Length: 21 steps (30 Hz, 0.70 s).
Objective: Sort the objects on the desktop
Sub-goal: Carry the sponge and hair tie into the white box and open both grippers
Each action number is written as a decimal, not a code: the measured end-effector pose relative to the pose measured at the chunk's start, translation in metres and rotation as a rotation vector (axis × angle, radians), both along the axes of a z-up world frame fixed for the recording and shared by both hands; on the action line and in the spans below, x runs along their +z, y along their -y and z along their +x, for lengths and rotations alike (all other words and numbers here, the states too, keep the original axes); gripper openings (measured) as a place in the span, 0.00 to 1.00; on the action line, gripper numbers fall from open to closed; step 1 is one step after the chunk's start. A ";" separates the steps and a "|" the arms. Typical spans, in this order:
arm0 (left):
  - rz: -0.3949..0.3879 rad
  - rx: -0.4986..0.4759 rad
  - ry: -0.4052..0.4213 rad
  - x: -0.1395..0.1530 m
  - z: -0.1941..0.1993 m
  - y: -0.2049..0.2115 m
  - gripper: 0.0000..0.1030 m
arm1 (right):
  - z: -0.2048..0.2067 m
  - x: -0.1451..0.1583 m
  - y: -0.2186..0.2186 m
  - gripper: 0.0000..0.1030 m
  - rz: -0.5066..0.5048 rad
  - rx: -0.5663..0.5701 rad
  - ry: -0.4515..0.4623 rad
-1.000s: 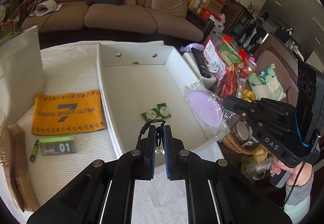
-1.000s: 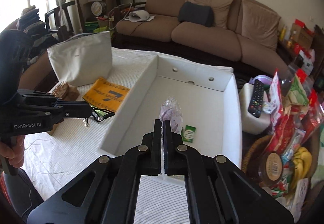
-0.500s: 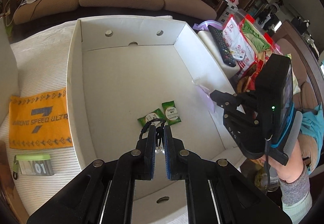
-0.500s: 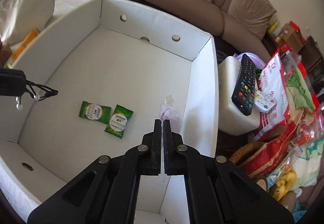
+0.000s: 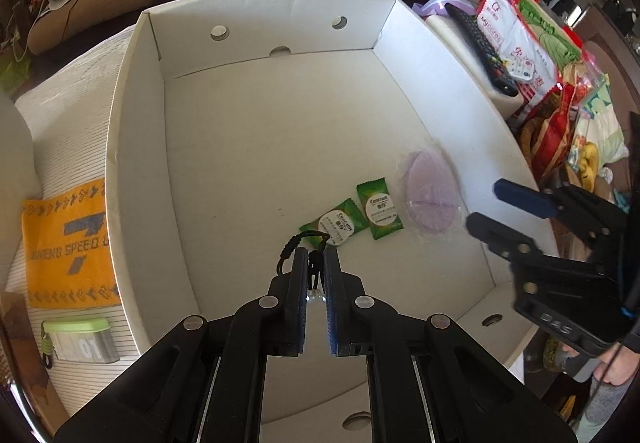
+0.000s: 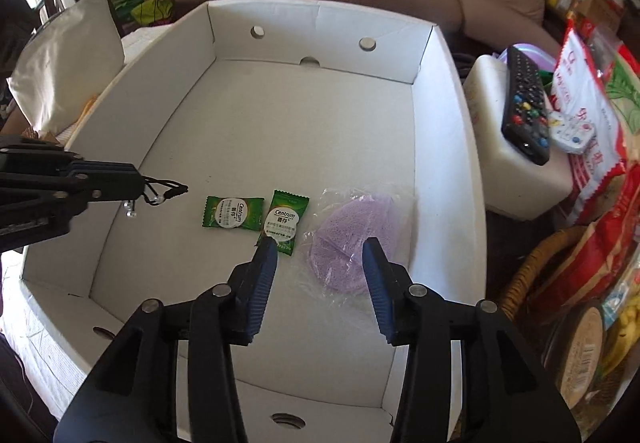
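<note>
Right gripper (image 6: 320,261), blue-padded, hovers inside a white cardboard box (image 6: 444,115); its jaws have just been opening and now stand spread, with nothing pinched between them. Below the gap lies a purple round pad in a clear plastic wrapper (image 6: 352,239), resting flat on the box floor near the right wall. Just to its left sit two green Centrum sachets (image 6: 256,217), side by side. Left gripper (image 5: 316,263) hangs over the box's left part, pressed together on a black cord (image 5: 298,243) (small clear beads dangle from it). Outside the box, an orange towel (image 5: 66,243) lies on the table.
</note>
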<state>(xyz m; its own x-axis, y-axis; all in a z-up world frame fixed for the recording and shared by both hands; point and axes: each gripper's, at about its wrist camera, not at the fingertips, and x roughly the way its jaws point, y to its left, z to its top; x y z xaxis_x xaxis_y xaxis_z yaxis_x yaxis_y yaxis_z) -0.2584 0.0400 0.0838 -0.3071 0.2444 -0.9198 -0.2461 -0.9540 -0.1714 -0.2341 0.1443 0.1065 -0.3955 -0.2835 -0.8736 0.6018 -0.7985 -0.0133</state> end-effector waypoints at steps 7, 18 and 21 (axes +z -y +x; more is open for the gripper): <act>-0.138 0.055 0.039 -0.023 -0.011 -0.005 0.08 | 0.023 0.025 -0.022 0.41 -0.108 0.003 -0.024; -0.134 0.056 0.077 -0.026 -0.004 -0.010 0.29 | 0.039 0.020 -0.025 0.41 -0.113 0.025 -0.017; -0.117 0.070 0.049 -0.010 0.004 -0.003 0.42 | 0.042 0.021 -0.025 0.41 -0.113 0.024 -0.021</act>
<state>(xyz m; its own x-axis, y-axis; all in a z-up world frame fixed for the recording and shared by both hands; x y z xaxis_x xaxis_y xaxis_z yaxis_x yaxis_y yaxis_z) -0.2547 0.0429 0.0734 -0.2738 0.1143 -0.9550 -0.1718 -0.9827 -0.0684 -0.1926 0.1692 0.1280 -0.4048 -0.3891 -0.8275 0.6215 -0.7809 0.0632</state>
